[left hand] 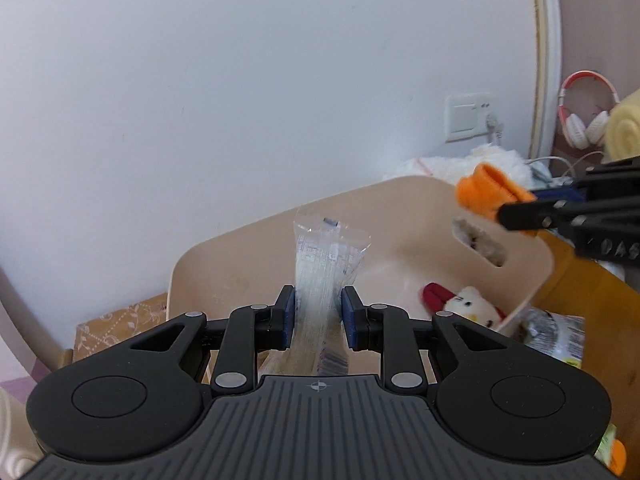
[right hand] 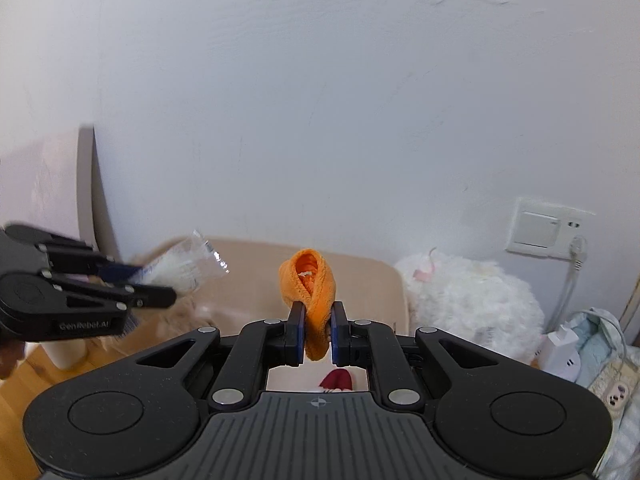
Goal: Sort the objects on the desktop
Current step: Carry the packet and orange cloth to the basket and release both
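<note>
Right wrist: "GenRobot.AI" on left tool (right hand: 160, 280)

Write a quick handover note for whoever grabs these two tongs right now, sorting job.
Left tongs: shut on a clear plastic packet, held over the beige bin.
Right tongs: shut on an orange cloth, also near the bin.
Done: a white plush toy already lies in the bin.
Left: drop both items where they belong; another packet lies on the wooden desk.

Clear packet (left hand: 320, 280) between clamped jaws
</note>
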Motion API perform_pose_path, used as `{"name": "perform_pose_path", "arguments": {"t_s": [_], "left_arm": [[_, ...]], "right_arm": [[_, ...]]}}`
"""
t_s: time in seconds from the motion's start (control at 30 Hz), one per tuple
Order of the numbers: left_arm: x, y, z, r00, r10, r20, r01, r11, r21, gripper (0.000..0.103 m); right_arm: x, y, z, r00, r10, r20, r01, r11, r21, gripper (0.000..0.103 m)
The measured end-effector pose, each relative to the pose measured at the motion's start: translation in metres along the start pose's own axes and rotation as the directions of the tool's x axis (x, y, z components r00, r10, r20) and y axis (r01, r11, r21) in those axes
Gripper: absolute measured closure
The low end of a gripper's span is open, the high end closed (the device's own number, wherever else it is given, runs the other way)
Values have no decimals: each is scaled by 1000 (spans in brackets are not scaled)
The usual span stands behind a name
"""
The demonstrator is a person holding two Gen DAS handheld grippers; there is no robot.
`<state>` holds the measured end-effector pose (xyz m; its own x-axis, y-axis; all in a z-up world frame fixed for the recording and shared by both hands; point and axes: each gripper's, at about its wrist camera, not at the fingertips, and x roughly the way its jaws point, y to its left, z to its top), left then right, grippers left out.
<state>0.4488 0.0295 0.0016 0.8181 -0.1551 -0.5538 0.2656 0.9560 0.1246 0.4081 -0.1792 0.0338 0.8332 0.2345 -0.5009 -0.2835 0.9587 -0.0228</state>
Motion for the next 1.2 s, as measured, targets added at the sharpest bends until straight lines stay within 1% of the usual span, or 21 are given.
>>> {"name": "perform_pose_path", "arguments": {"t_s": [0.17, 0.27, 0.37, 0.4, 0.43, 0.47, 0.5, 0.53, 0.57, 0.6, 0.63, 0.67, 0.7, 0.73, 0.77, 0.8, 0.87, 1.0, 1.2], "left_arm": [[17, 6, -8, 998, 26, -50, -27, 999, -28, 78], [24, 9, -14, 996, 34, -76, -37, 999, -32, 78], [30, 14, -20, 995, 43, -95, -47, 998, -45, 78], [32, 16, -21, 994, 46, -102, -51, 997, -49, 78], [32, 17, -23, 993, 46, -108, -52, 997, -50, 78], [34, 17, -24, 992, 42, -121, -49, 997, -51, 78], [35, 17, -25, 991, 38, -126, -45, 998, -52, 77], [33, 17, -26, 993, 36, -116, -42, 997, -58, 70], [30, 16, -26, 994, 36, -103, -43, 997, -68, 51], [25, 17, -26, 996, 37, -83, -44, 995, -86, 38], [21, 17, -27, 998, 37, -57, -42, 994, -98, 21], [15, 17, -28, 999, 36, -26, -38, 994, -104, 19], [8, 17, -29, 999, 32, -2, -32, 994, -101, 19], [2, 17, -30, 1000, 28, 7, -28, 995, -96, 19], [-4, 18, -31, 1000, 25, 11, -24, 995, -94, 19], [-10, 18, -32, 1000, 23, 14, -21, 996, -92, 19], [-20, 18, -34, 1000, 21, 22, -19, 996, -85, 19], [-43, 20, -42, 1000, 19, 25, -17, 998, -66, 18], [-70, 22, -57, 999, 19, 28, -17, 998, -58, 18]], "right_arm": [[37, -3, -8, 996, -11, -87, 9, 1000, -15, 92], [47, -4, -16, 993, -11, -117, 8, 1000, -26, 91], [50, -4, -20, 991, -28, -129, 23, 999, -38, 88], [51, -5, -18, 991, -32, -131, 27, 999, -41, 78], [51, -6, -18, 991, -37, -125, 32, 998, -47, 66], [49, -6, -17, 992, -41, -116, 35, 998, -54, 58], [46, -5, -16, 993, -47, -105, 40, 997, -62, 40], [44, -6, -16, 995, -50, -88, 44, 997, -67, 29], [39, -5, -16, 996, -50, -75, 45, 997, -70, 27], [34, -6, -17, 997, -49, -67, 44, 997, -69, 25], [32, -7, -17, 997, -47, -63, 42, 997, -67, 23], [31, -9, -16, 997, -46, -60, 42, 997, -66, 22], [26, -10, -17, 998, -46, -52, 43, 997, -65, 15], [20, -12, -19, 998, -48, -38, 45, 997, -64, 6], [15, -14, -21, 998, -49, -25, 48, 997, -65, 2], [8, -16, -23, 999, -51, -13, 50, 997, -65, 0], [5, -25, -26, 999, -49, 1, 49, 997, -61, 0], [-21, -39, -36, 998, -56, 36, 57, 998, -36, 0], [-48, -60, -57, 997, -70, 28, 71, 997, -15, 0]]}}
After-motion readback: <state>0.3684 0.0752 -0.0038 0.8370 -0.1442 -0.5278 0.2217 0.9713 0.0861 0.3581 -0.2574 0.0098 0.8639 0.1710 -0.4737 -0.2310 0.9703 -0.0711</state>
